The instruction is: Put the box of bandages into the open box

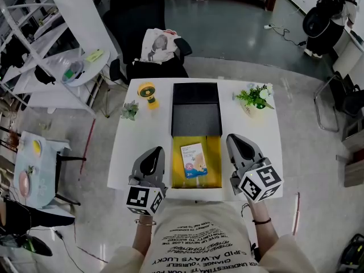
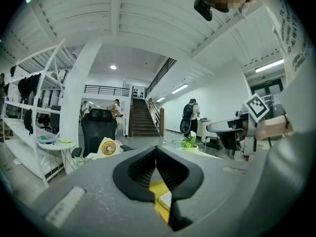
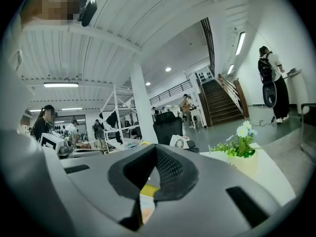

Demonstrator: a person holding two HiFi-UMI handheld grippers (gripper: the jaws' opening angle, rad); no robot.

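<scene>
The box of bandages (image 1: pixel 193 159), white and blue, lies flat on the yellow part (image 1: pixel 211 152) of the open box, whose dark tray and black lid (image 1: pixel 196 93) reach toward the table's far side. My left gripper (image 1: pixel 154 152) hovers just left of the yellow part, jaws closed together and holding nothing. My right gripper (image 1: pixel 235 139) hovers just right of it, also shut and empty. In the left gripper view the jaws (image 2: pixel 157 150) meet at the tip, and the bandage box (image 2: pixel 166 200) shows below them. The right gripper view shows its jaws (image 3: pixel 156 149) meeting too, above the bandage box (image 3: pixel 147 207).
On the white table (image 1: pixel 250 131) stand a small yellow fan (image 1: pixel 148 93) and a little green plant (image 1: pixel 129 110) at the far left, and a potted flowering plant (image 1: pixel 256 98) at the far right. A black chair (image 1: pixel 149 41) with a cushion stands behind the table.
</scene>
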